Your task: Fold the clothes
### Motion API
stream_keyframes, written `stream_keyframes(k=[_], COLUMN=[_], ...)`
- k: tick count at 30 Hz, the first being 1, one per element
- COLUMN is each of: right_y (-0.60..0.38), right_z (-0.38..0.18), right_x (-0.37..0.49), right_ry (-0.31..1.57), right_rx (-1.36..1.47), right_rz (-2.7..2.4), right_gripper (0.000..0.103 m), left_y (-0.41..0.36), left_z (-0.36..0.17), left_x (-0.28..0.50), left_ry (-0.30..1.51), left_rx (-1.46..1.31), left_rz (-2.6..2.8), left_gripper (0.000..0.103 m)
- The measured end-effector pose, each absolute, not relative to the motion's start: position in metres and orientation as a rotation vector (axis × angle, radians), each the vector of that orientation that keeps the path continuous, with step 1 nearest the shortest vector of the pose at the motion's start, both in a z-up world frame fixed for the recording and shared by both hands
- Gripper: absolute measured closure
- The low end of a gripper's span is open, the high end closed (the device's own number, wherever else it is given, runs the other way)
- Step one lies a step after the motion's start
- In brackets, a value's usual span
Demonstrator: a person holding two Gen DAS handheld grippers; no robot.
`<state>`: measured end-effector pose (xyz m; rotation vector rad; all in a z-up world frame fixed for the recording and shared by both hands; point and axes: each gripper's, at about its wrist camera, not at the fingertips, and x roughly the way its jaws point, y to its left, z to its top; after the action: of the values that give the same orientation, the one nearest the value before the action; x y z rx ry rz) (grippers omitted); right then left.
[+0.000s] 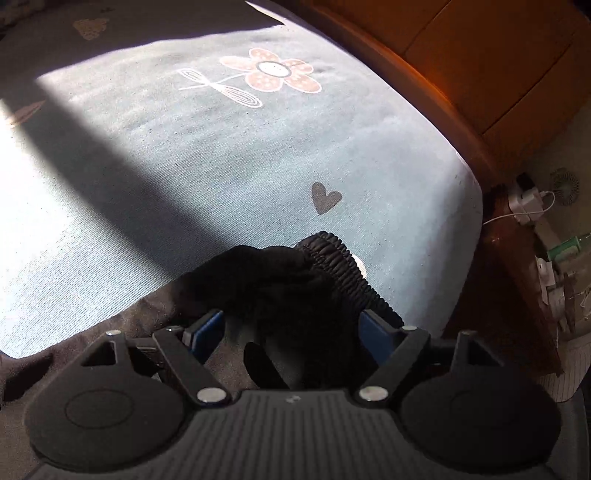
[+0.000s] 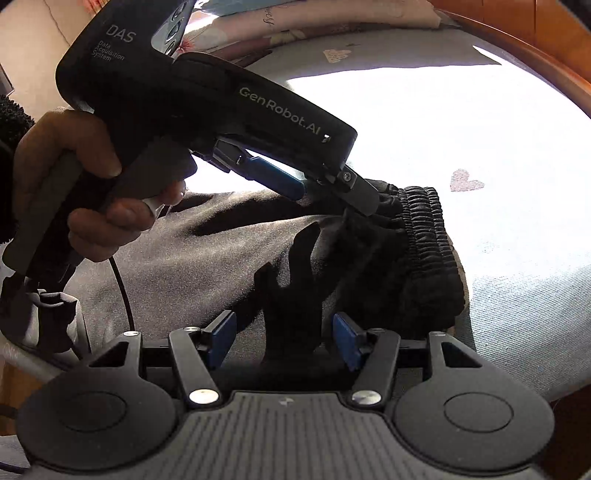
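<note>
Dark trousers with a ribbed elastic waistband lie on a pale blue bed sheet. My left gripper is open, its blue pads wide apart on either side of a raised bunch of fabric just behind the waistband. The right wrist view shows that left gripper from the side, tips down on the trousers beside the waistband, with a person's hand on its handle. My right gripper is open over the near waist edge, a dark fold rising between its pads.
The sheet carries a flower print and small hearts, and lies partly in bright sun. A wooden bed frame curves along the right. Beyond it are a charger and cable and small clutter. Patterned bedding lies at the far end.
</note>
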<state>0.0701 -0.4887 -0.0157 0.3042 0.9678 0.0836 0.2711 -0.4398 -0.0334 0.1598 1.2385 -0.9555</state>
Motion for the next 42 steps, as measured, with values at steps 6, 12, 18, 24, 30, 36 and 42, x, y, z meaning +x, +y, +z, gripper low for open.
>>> stream_keyframes(k=[6,12,18,24,30,36,42], right_y=[-0.479,-0.472,-0.463,-0.456,-0.451,-0.441,-0.412], right_z=[-0.048,-0.049,-0.049,-0.050,-0.050,-0.029,-0.032], right_x=[0.074,0.073,0.078,0.079,0.080,0.086,0.112], right_ry=[1.057,1.066,1.087,1.098,1.117,1.066,1.016], right_rx=[0.273,0.213,0.175,0.147,0.113,0.071,-0.006], right_rz=[0.081,0.099,0.096,0.095,0.091,0.087,0.183], right_gripper=[0.040,0.035,0.028,0.019,0.016,0.017,0.017], left_y=[-0.400,-0.388,-0.379,-0.365,-0.347,-0.312,-0.260], left_z=[-0.043,-0.070,-0.058,-0.064,-0.058,-0.033,-0.044], left_x=[0.261,0.264,0.286,0.302,0.306,0.281,0.249], left_ry=[1.299,1.276,1.216,1.216,1.202,1.176,1.268], left_rx=[0.139,0.133,0.063,0.074,0.066,0.148,0.189], left_rz=[-0.865,-0.816,-0.797,-0.769,-0.740,-0.732,-0.650], left_gripper=[0.024,0.024,0.025,0.024,0.024,0.024,0.024])
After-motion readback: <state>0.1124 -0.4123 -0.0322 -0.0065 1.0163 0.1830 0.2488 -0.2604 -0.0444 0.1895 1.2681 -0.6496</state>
